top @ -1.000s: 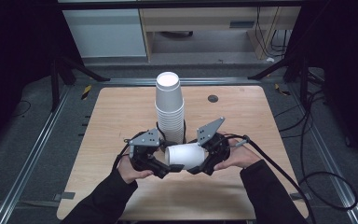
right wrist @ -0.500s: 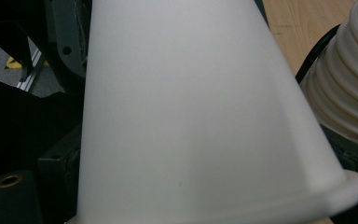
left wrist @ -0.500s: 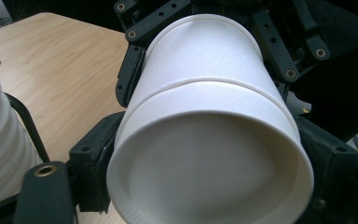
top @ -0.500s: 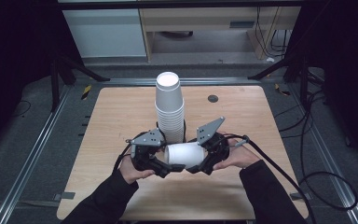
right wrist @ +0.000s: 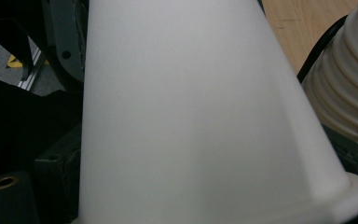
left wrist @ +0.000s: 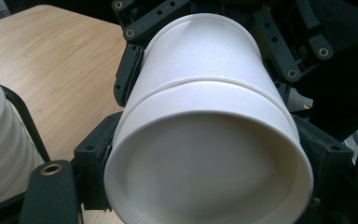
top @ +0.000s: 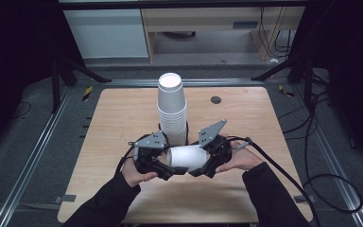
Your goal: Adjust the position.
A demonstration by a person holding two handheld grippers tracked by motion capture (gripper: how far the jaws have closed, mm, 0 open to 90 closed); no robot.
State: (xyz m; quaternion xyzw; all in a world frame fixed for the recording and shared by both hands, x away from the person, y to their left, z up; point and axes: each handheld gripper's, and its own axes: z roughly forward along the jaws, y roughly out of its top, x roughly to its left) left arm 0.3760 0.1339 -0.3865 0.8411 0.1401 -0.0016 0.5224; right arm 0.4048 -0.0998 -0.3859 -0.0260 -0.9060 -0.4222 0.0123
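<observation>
A white paper cup (top: 187,156) lies on its side above the table's front middle, held between both grippers. In the left gripper view it is two nested cups (left wrist: 205,116): the outer one's base faces me and the inner one's rim sticks out at the far end. My left gripper (top: 164,163) is shut on the base end, its jaws on either side of the cup. My right gripper (top: 207,160) is shut on the rim end (right wrist: 191,116). Just behind them a tall stack of white cups (top: 172,109) stands upside down.
The wooden table (top: 113,123) has a small black disc (top: 216,100) at the back right. The right gripper's cable (top: 283,175) trails off the table's right side. Metal rails (top: 47,137) and black stand legs surround the table.
</observation>
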